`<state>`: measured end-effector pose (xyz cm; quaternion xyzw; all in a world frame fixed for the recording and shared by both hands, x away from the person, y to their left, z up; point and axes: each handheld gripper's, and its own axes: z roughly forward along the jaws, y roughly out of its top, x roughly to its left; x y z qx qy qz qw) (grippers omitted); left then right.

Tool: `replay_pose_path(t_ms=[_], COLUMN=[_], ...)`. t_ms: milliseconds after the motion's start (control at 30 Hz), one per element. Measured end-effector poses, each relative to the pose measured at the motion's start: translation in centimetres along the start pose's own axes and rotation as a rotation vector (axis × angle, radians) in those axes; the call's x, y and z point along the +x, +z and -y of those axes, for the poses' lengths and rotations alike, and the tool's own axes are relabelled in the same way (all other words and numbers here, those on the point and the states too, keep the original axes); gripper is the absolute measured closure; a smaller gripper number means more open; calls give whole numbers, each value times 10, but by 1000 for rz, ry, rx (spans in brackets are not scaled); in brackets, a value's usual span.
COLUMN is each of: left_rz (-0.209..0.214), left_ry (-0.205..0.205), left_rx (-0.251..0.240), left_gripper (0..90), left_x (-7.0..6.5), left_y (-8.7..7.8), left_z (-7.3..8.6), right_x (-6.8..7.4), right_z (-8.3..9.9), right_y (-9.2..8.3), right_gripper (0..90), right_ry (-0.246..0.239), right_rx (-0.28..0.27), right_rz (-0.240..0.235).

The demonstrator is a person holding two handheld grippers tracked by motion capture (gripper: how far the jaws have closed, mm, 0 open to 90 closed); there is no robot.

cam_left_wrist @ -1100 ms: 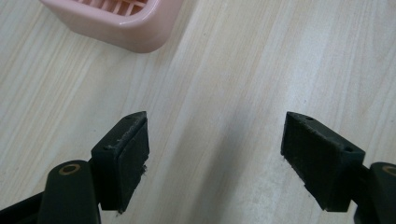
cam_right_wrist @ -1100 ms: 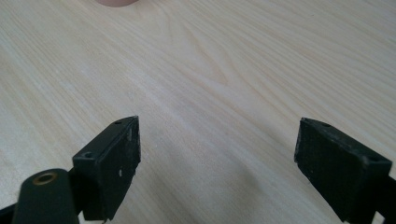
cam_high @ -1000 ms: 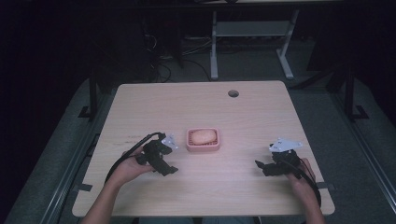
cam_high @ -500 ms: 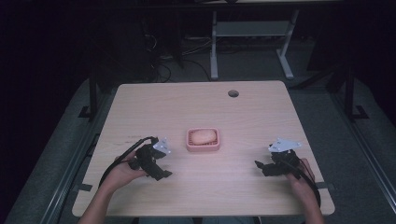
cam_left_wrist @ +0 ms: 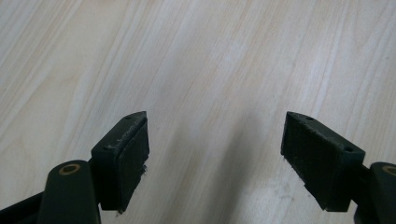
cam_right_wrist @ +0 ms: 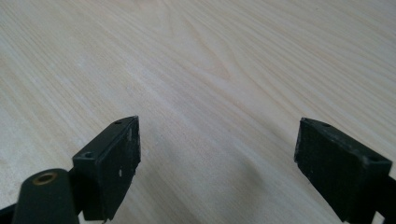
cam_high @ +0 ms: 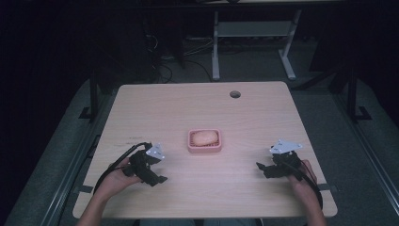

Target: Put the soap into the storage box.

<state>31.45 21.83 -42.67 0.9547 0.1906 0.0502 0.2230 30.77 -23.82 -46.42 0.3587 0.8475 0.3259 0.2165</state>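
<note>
A dim room surrounds a pale wooden table (cam_high: 197, 108), its rounded corners and straight edges lit against dark grey floor. Beyond the far edge stands a white metal frame (cam_high: 254, 33); a small round hole (cam_high: 235, 94) sits near the far right of the tabletop. Most of the surface is bare wood, with wide open room to the left, right and far side of the middle.

On the near left, my left gripper (cam_high: 157, 178) rests low over the table, well inside the left edge, a black cable looping back from it. In the left gripper view its two black jaws stand wide apart with nothing but wood grain between them, released and holding nothing.

In the middle lies a pink tray (cam_high: 204, 148) with a pale rounded lump (cam_high: 204, 137) inside, apart from both grippers.

On the near right, my right gripper (cam_high: 261, 168) sits close to the table's right edge. Its jaws are likewise spread wide over bare wood, released and empty.
</note>
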Motion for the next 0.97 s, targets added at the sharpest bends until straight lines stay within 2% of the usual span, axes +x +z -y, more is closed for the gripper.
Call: replay_pose_path(t_ms=[400, 433, 967], left_rz=[-4, -5, -17], left_ry=[-20, -13, -50], left_rx=[-4, 4, -34], left_gripper=[233, 234, 234], left_x=[-1, -1, -8], left_y=[-2, -3, -7], left_z=[11, 12, 29], right_x=[0, 0, 2], right_z=[0, 0, 0], right_y=[0, 0, 0], right_gripper=[139, 138, 138], right_ry=[3, 2, -4], right_rx=[1, 0, 0], right_rz=[-1, -1, -7])
